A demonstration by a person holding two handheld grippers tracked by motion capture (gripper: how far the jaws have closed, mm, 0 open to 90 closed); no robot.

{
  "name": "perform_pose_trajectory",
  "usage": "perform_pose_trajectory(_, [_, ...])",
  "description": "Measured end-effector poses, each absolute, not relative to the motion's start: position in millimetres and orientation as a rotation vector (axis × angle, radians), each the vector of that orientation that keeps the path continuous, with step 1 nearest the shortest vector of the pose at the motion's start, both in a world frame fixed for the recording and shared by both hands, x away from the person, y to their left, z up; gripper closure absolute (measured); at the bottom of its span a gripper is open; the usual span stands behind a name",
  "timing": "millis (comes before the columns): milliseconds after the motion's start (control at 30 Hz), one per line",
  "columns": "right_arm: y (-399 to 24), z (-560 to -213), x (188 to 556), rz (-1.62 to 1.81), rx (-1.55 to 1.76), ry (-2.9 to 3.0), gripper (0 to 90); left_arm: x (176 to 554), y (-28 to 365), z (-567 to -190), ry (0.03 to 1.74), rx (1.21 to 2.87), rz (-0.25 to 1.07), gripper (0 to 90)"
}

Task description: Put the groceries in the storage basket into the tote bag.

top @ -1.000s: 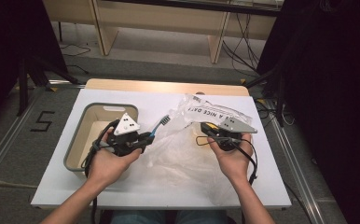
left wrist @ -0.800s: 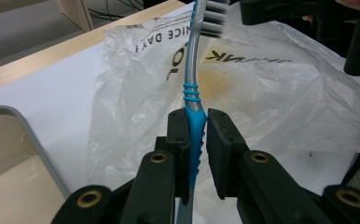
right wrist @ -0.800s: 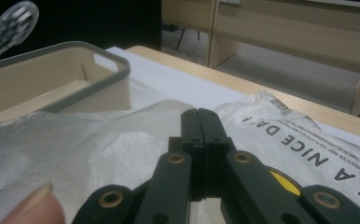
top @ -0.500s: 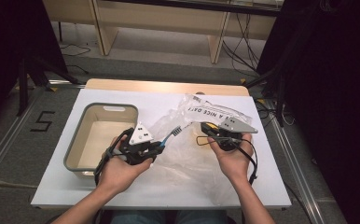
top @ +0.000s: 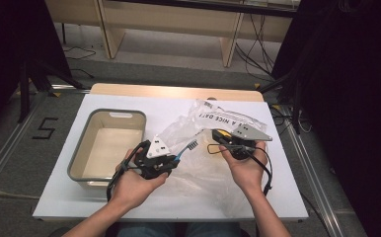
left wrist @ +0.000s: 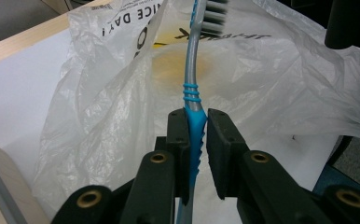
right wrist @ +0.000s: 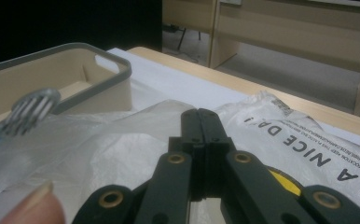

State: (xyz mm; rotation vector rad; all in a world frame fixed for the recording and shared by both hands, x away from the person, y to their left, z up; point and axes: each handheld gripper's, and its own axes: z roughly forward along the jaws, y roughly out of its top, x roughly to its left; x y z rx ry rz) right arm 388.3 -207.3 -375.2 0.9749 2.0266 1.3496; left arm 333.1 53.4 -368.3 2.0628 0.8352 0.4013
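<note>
Left hand-held gripper (left wrist: 197, 128) pinches toothbrush (left wrist: 193, 98) by handle, bristles toward plastic bag (top: 213, 123); right hand-held gripper (right wrist: 205, 122) pinches bag edge mid-desk.

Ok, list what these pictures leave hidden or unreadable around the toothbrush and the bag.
- Toothbrush: left gripper view, the top edge cuts off its bristles; the left gripper covers its handle.
- Plastic bag: high view, creases break the print.
- Right gripper: right gripper view, jaws shut; whether they pinch the bag cannot be told.
- Tub: high view, the left hand covers its near corner.
</note>
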Motion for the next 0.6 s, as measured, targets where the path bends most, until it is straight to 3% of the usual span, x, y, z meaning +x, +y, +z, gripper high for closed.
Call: perform_pose_trajectory(600, [-207,-375,388,1.358,0.975,2.024,90.0,332,31,-379,0.806,2.110,0.380,79.1])
